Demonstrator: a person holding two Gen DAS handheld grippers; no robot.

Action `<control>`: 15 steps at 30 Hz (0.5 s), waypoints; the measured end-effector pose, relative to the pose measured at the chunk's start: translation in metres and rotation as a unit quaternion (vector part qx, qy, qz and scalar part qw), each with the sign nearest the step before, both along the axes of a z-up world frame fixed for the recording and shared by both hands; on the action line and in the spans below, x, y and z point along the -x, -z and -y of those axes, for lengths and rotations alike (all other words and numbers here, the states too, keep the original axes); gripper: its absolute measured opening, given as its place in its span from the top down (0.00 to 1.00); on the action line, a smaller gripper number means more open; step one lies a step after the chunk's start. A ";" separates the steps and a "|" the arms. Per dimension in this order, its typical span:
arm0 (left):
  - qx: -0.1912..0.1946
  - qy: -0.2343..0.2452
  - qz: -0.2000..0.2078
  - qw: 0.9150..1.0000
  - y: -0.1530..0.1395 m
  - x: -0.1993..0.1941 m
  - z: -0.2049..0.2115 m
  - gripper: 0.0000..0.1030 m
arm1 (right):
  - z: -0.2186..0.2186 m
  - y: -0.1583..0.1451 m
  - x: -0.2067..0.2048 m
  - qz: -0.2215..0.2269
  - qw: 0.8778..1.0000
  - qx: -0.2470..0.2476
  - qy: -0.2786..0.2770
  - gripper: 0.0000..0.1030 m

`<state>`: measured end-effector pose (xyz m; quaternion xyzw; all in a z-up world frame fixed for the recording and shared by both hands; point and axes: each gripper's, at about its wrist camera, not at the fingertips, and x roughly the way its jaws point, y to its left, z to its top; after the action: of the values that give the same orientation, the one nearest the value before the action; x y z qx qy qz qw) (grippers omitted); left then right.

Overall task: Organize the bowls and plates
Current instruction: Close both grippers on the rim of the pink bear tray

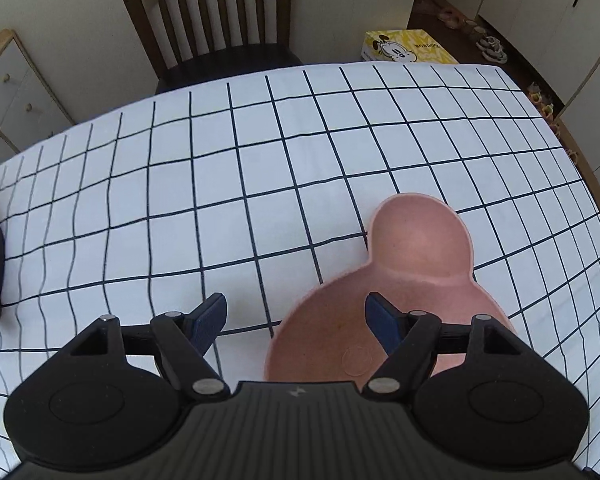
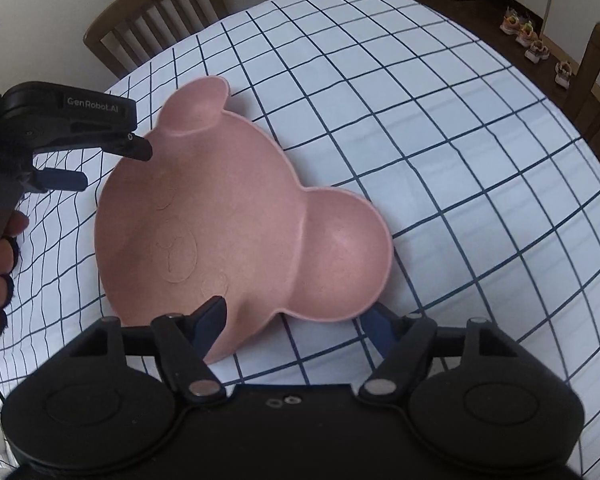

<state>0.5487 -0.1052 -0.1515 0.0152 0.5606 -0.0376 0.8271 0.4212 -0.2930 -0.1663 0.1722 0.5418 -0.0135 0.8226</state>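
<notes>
The right gripper [image 2: 296, 320] is spread wide and grasps nothing; one finger lies over the near rim of the pink plate [image 2: 228, 216], the other sits on the far side of the ear lobe nearest it, so the rim falls between the jaws. The left gripper [image 1: 296, 316] is likewise released, one finger above the plate's main bowl and the other off to the side over the cloth [image 1: 220, 184]. The plate, bear-shaped with two ear wells, rests flat on the cloth, with a chair [image 1: 212, 12] beyond it at the table's far edge. This looks like the approach before a pickup. Next, I judge, the right gripper must close on the rim by the ear and lift; the shallow, sloped rim may slip if pinched too near its lip.
</notes>
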 end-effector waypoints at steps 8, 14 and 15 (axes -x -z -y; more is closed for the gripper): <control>0.039 -0.046 -0.020 0.998 0.007 -0.004 -0.017 0.65 | 0.006 0.000 0.004 0.007 1.000 -0.015 0.019 0.46; 0.041 -0.052 -0.019 0.998 0.004 0.007 -0.023 0.74 | 0.013 0.001 0.003 0.011 0.999 -0.034 0.029 0.55; 0.045 -0.049 -0.020 0.998 0.004 0.010 -0.023 0.77 | 0.016 0.001 0.004 0.014 0.999 -0.042 0.032 0.60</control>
<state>0.5391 -0.0820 -0.1555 -0.0508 0.5751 -0.0226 0.8162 0.4176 -0.3090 -0.1674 0.2240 0.5244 -0.0151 0.8213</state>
